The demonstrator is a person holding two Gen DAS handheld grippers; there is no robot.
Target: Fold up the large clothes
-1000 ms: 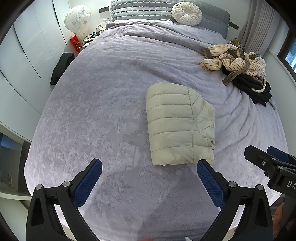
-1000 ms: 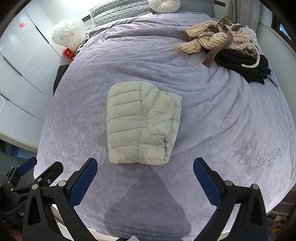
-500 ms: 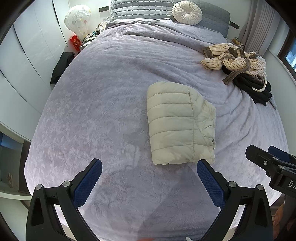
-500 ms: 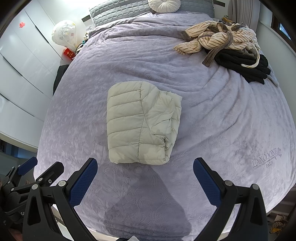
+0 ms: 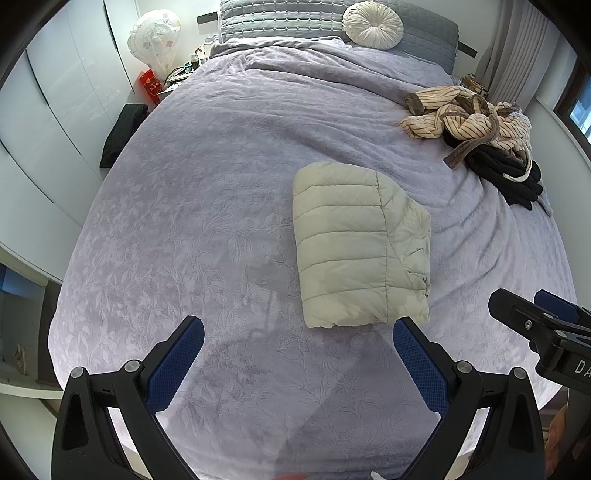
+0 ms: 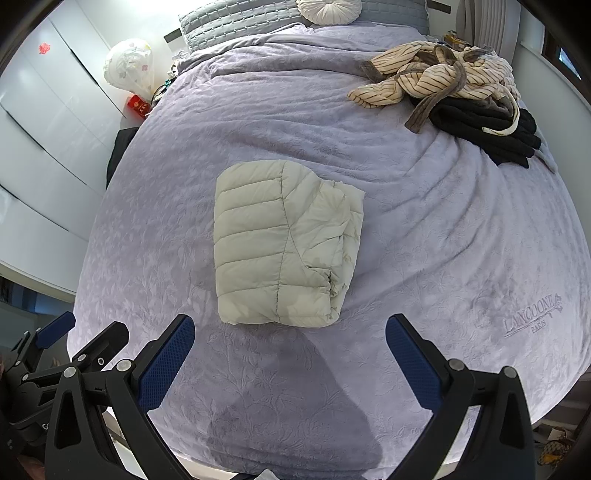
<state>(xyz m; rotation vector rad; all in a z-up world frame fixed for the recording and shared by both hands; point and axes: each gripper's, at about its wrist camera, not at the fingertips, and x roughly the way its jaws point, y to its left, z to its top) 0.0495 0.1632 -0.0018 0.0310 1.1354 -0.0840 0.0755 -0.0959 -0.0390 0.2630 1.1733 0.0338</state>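
Note:
A cream quilted puffer jacket lies folded into a compact rectangle in the middle of the lilac bedspread; it also shows in the right wrist view. My left gripper is open and empty, held above the bed's near edge, just short of the jacket. My right gripper is open and empty, also just short of the jacket's near edge. The right gripper shows at the right edge of the left wrist view; the left gripper shows at the lower left of the right wrist view.
A pile of striped cream and black clothes lies at the bed's far right, also in the right wrist view. A round cushion and grey headboard are at the far end. White wardrobes stand left; a nightstand with clutter.

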